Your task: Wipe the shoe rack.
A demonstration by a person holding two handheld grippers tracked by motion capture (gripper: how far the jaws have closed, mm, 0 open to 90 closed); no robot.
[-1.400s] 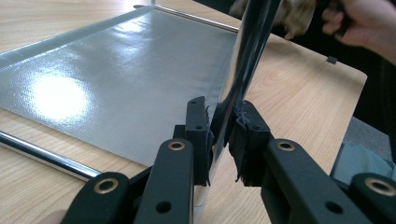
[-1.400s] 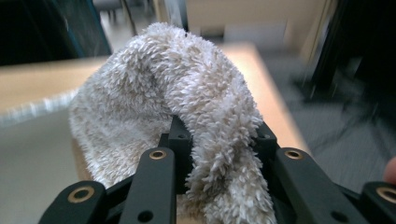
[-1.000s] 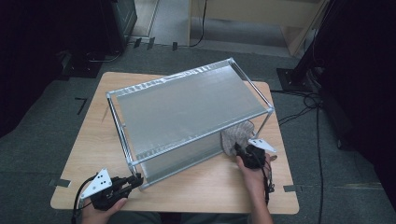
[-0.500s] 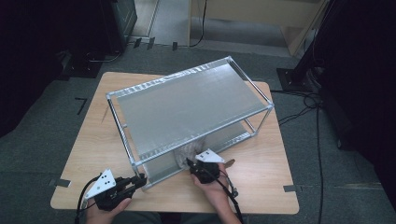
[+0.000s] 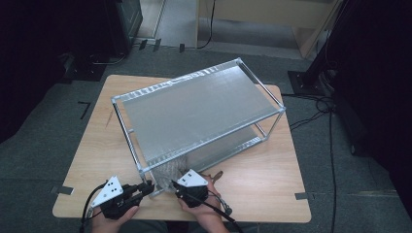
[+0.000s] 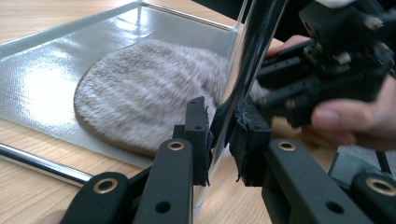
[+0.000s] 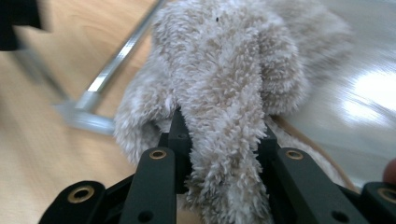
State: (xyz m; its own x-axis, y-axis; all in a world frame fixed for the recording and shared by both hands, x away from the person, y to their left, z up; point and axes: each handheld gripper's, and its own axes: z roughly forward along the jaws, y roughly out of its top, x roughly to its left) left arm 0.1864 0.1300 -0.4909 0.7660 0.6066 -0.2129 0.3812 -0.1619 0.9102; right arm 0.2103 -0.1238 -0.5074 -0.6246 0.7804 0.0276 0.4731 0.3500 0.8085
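Both grippers are clamped: right gripper [image 7: 219,140] on the fuzzy cloth [image 7: 224,84] lying on the rack's lower shelf [image 6: 42,84], left gripper [image 6: 224,140] on the corner post [image 6: 247,60]. Steady the rack [image 5: 194,104], wipe slowly.

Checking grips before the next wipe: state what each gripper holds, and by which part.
Left gripper: shut on the rack's upright corner post, low down. Right gripper: shut on a bunched fold of the fluffy cloth.
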